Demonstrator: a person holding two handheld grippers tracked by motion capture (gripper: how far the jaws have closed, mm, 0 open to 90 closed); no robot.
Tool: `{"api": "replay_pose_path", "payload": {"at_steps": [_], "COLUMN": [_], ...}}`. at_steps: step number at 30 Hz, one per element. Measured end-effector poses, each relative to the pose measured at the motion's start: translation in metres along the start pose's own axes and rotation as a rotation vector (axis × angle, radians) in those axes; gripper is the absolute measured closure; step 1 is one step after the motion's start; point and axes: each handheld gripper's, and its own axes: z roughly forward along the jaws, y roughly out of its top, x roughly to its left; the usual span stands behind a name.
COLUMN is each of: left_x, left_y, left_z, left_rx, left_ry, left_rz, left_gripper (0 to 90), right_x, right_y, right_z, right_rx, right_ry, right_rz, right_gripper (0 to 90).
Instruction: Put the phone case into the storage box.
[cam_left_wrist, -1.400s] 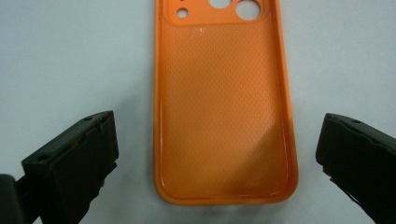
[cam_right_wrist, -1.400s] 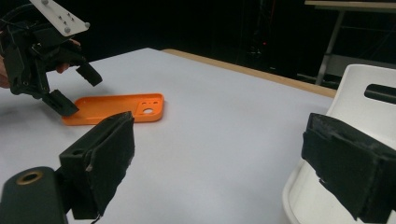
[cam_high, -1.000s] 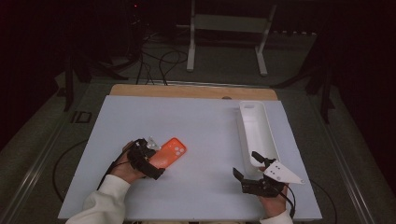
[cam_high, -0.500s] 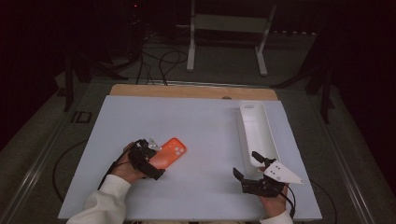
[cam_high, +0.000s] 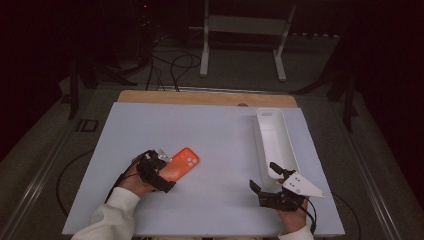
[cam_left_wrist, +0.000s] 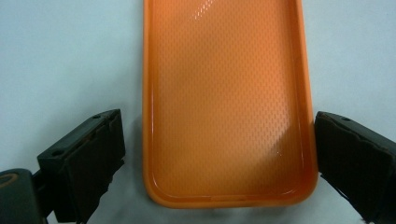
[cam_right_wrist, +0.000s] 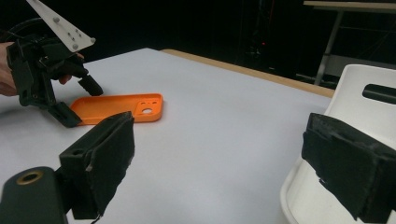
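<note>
An orange phone case (cam_high: 182, 162) lies flat on the white table (cam_high: 220, 135), hollow side up. My left gripper (cam_high: 165, 171) is open and straddles the case's near end. In the left gripper view the case (cam_left_wrist: 224, 93) sits between the two black jaws with a small gap on each side. My right gripper (cam_high: 265, 177) is open near the front right of the table, next to the near end of a white tray (cam_high: 274, 137), with nothing between its jaws. The right gripper view looks past its own gripper (cam_right_wrist: 224, 154) to the case (cam_right_wrist: 116, 107) and the left gripper (cam_right_wrist: 51, 79).
The long white tray (cam_right_wrist: 364, 88) runs front to back along the table's right side. A wooden strip (cam_high: 205, 97) edges the table's far side. Beyond it stand a metal frame (cam_high: 245, 35) and cables on the dark floor.
</note>
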Motion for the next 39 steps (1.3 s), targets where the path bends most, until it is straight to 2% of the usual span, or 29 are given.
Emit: {"api": "replay_pose_path", "payload": {"at_steps": [23,36,39], "left_x": [0.0028,0.0032,0.0026], "left_y": [0.0009,0.0067,0.0065], "left_z": [0.0015,0.002,0.0015], "left_rx": [0.013,0.06,0.058], "left_ry": [-0.027,-0.032,-0.034], "left_rz": [0.012,0.021,0.022], "left_gripper": [6.8,8.0,9.5], "right_x": [0.0014,0.0022,0.0022], "right_y": [-0.0004,0.0004,0.0004], "right_z": [0.0028,0.0054,0.0056], "right_rx": [0.005,0.008,0.008], "right_ry": [0.002,0.004,0.004], "right_rz": [-0.001,-0.005,-0.005], "right_gripper": [9.3,9.3,9.3]}}
